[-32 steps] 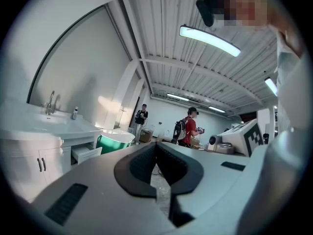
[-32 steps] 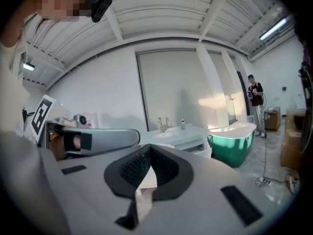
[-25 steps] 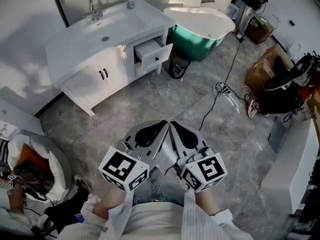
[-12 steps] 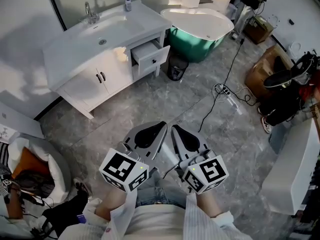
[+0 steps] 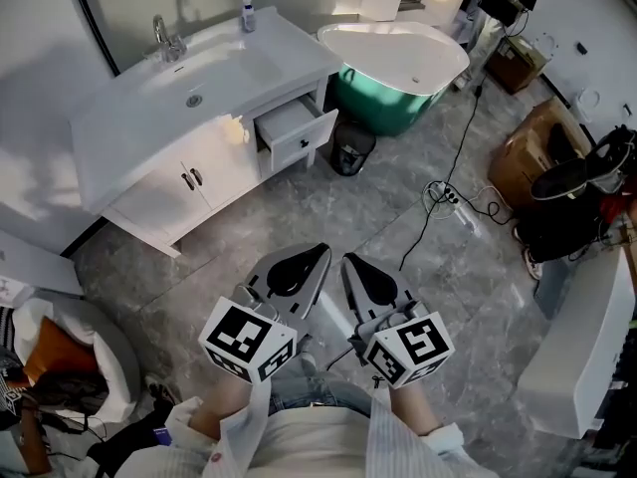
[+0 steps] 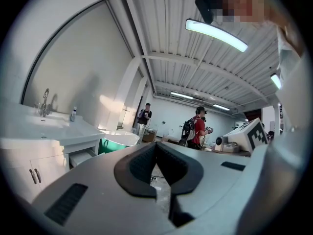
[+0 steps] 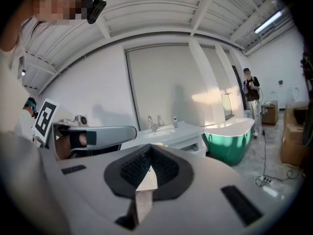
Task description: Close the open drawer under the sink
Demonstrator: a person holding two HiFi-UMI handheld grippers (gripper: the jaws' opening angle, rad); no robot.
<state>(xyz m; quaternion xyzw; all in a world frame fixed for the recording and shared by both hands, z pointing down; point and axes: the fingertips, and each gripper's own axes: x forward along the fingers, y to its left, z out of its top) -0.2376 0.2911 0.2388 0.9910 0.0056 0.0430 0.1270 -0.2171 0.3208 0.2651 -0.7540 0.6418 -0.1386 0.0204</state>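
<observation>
Only the head view shows the drawer [image 5: 297, 132] pulled out under the sink [image 5: 214, 63], well apart from both grippers. Their own views show the left gripper [image 6: 156, 146] and right gripper [image 7: 149, 149] with fingers pressed together, empty.

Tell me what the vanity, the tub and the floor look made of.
Vanity: probably painted or laminated wood, going by its smooth white panelled fronts.
Tub: likely acrylic, glossy white inside with a green outer shell.
Floor: marble or stone-look tile, grey with pale veining; I can't tell which.
</observation>
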